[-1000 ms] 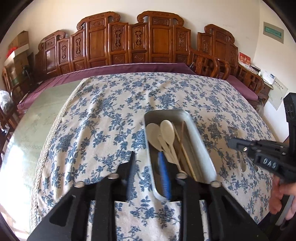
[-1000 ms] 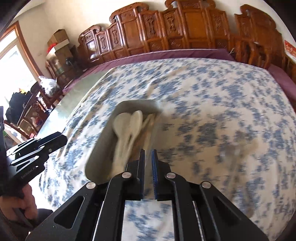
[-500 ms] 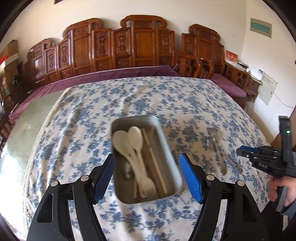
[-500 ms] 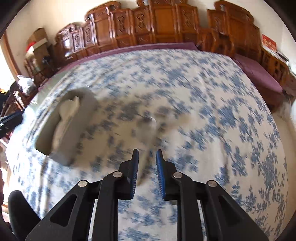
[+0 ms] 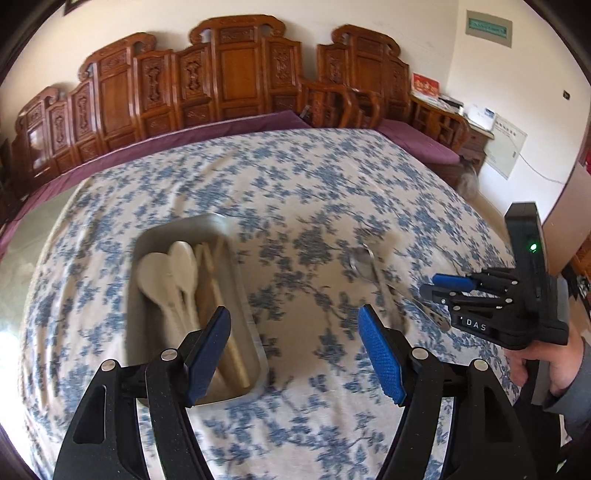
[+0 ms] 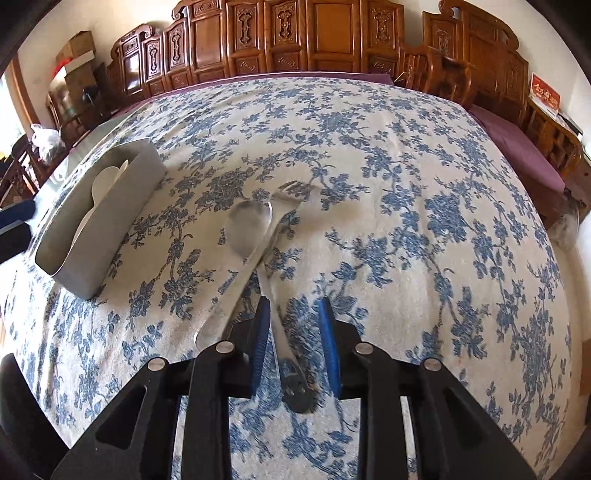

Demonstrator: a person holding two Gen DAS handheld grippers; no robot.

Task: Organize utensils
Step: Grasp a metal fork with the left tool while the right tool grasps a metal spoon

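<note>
Your left gripper (image 5: 295, 354): its blue fingers are spread wide and hold nothing. It hangs over the near end of the tray, with one finger above the tray and the other above bare cloth.
Your right gripper (image 6: 293, 343): its fingers are partly open, one on each side of the fork handle. You cannot tell if they touch it.
Fork (image 6: 284, 295): it lies flat on the cloth, its prongs at the far end and its dark handle end near you.
Metal spoon (image 6: 247, 236): it lies just left of the fork and crosses its neck, bowl up.
Tray (image 5: 147, 240): a gray metal box to the left of the fork and spoon, well apart from them.
In the tray: two white spoons (image 5: 173, 269) and some chopsticks (image 5: 212, 273) lying the long way.
Cloth (image 6: 406, 184): white with blue flowers, under everything.
Far side: a row of carved wooden chairs (image 6: 295, 33).
</note>
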